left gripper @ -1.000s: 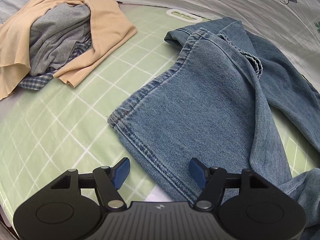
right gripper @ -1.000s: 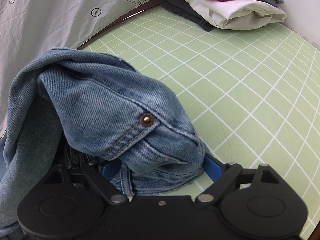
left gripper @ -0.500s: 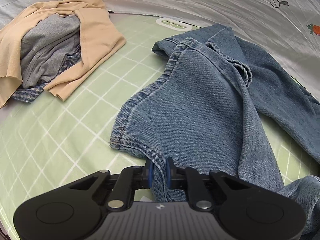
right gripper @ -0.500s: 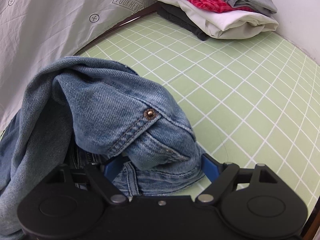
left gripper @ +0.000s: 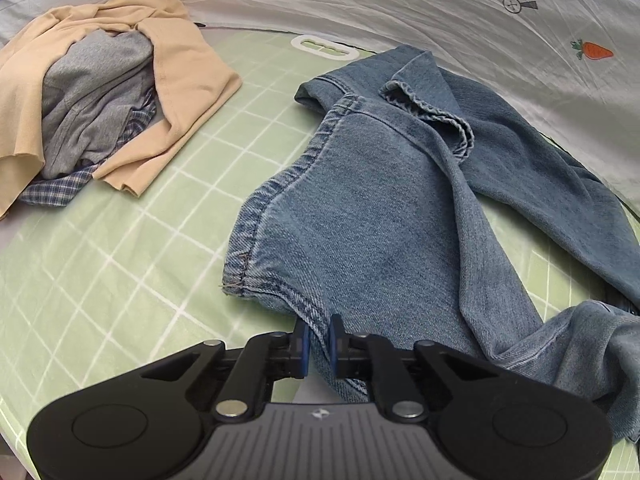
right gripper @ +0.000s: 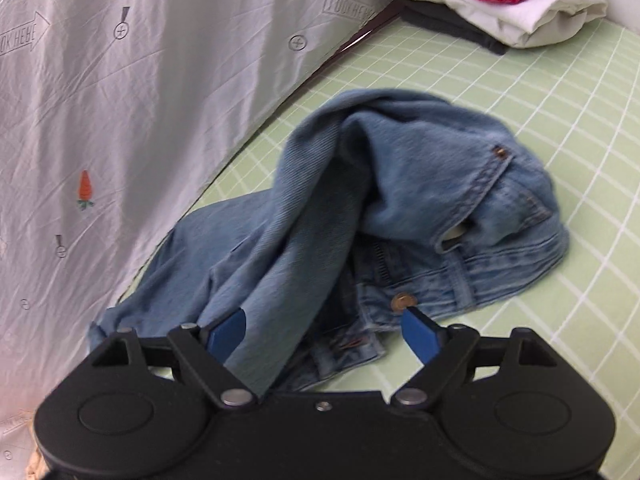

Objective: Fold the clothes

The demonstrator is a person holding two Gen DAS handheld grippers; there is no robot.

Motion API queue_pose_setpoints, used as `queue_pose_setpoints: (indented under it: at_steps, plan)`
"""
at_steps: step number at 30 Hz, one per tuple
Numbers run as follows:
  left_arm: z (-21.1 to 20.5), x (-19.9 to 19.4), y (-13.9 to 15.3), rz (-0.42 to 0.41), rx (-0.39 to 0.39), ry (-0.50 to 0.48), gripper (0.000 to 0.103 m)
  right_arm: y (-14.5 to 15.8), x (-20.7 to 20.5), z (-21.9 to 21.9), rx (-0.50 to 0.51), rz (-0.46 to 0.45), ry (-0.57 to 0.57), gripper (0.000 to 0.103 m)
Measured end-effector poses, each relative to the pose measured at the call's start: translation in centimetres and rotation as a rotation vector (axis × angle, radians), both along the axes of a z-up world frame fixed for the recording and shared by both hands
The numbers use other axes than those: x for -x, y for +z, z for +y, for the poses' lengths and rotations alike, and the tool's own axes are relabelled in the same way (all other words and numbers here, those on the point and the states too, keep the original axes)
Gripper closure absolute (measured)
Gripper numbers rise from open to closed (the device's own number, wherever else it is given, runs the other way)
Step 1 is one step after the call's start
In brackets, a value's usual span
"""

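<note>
The left gripper [left gripper: 318, 340] has just closed: a second ago its blue pads stood spread on either side of the hem, and now they are pressed together on the stitched hem of one leg of the faded blue denim jeans [left gripper: 384, 216], pinching the cloth. That gives the person a hold on the leg end, which looks like the start of straightening the garment before any fold.

The right gripper [right gripper: 324, 332] has pulled back from the bunched waist of the jeans. A second ago the denim filled the space between its pads; now the jaws stand spread, with a fold of leg cloth lying against the left pad and the brass waist button [right gripper: 403, 301] just beyond the right one, nothing clamped. The waist end still needs a grip.

The jeans lie crumpled on the pale green grid-lined mat [left gripper: 120, 264], one leg trailing onto the white printed sheet [right gripper: 140, 80]. An unfolded heap of beige, grey and checked clothes [left gripper: 100, 92] waits at the mat's far side; a folded stack of red, white and dark garments [right gripper: 500, 4] sits in the far corner.

The sheet carries arrow-shaped labels reading "LOOK HERE" [right gripper: 347, 7], partly cut off or creased, and small carrot pictures [right gripper: 85, 190].
</note>
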State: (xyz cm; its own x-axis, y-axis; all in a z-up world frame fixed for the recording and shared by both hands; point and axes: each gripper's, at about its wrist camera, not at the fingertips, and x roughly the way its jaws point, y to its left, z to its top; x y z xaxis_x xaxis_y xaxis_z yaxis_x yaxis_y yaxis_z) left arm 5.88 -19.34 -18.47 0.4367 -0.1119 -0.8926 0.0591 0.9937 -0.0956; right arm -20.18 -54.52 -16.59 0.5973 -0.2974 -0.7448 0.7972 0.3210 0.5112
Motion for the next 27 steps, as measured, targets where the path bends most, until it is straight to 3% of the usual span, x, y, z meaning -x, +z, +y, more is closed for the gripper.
queue_pose_setpoints:
  at_steps: [4, 6, 7, 9, 11, 13, 18, 23, 27]
  plan:
    - [0.4, -0.2, 0.9, -0.034, -0.003, -0.089, 0.093, -2.0, -3.5, 1.3, -0.104, -0.037, 0.025, 0.018]
    - [0.7, -0.8, 1.5, -0.054, -0.001, -0.123, 0.094, -2.9, -5.0, 1.8, -0.140, -0.022, 0.016, 0.035]
    - [0.9, -1.1, 1.9, -0.068, 0.004, -0.133, 0.094, -3.1, -5.5, 1.9, -0.137, -0.026, 0.017, 0.060]
    - [1.2, -1.8, 2.9, -0.098, 0.015, -0.148, 0.094, -2.2, -5.9, 2.3, -0.098, -0.044, 0.010, 0.072]
    - [1.3, -2.5, 3.9, -0.128, 0.030, -0.152, 0.095, -0.9, -6.0, 2.4, -0.048, -0.067, 0.001, 0.091]
    - [1.0, -3.3, 5.1, -0.157, 0.054, -0.147, 0.096, 0.5, -6.0, 2.0, -0.010, -0.088, -0.010, 0.096]
    - [-1.3, -5.6, 9.2, -0.238, 0.149, -0.168, 0.099, 5.1, -6.5, -0.8, 0.077, -0.193, -0.017, 0.098]
    - [-4.8, -9.4, 13.9, -0.391, 0.196, -0.213, 0.099, 10.1, -7.6, -5.4, 0.201, -0.287, -0.053, 0.098]
    - [-7.1, -14.4, 16.7, -0.511, 0.255, -0.218, 0.099, 11.1, -9.6, -9.7, 0.232, -0.311, -0.092, 0.098]
